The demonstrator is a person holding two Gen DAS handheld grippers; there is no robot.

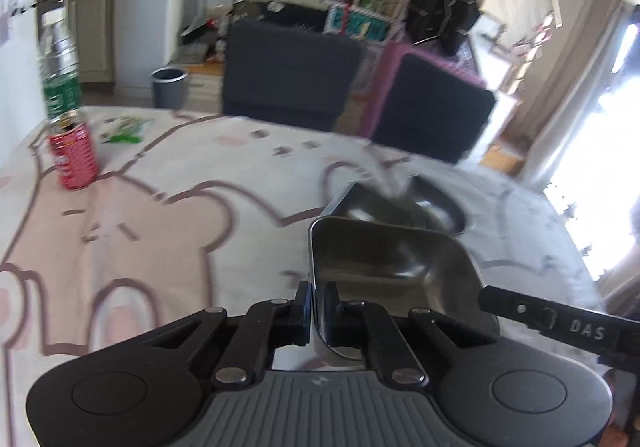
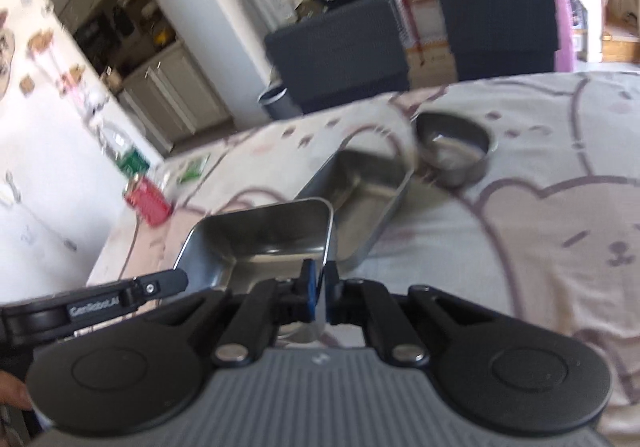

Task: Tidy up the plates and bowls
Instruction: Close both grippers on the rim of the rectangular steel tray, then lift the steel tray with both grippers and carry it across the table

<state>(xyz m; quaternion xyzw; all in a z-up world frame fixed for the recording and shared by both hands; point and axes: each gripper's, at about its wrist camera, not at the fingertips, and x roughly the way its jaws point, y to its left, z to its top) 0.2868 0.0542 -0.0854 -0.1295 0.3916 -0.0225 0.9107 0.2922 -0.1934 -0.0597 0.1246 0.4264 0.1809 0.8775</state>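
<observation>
**Inspector:** Steel tray's position and grip?

**Operator:** My left gripper [image 1: 316, 301] and right gripper [image 2: 319, 289] each pinch a rim of the small rectangular stainless-steel tray [image 1: 384, 267], bottom centre of frame. Light, rigid, slippery I judge; thin rims suit pinching.

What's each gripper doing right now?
Left gripper: shut on the tray's left rim.
Right gripper: shut on the same tray's right rim.

My left gripper [image 1: 316, 305] and right gripper [image 2: 319, 293] clamp opposite rims of one tray [image 2: 260, 243], off the table [image 2: 520, 247]. Beyond it lies a second tray [image 2: 360, 183], then a bowl [image 2: 454, 145]. Can [image 1: 74, 155] and bottle [image 1: 60, 67] far left.
</observation>
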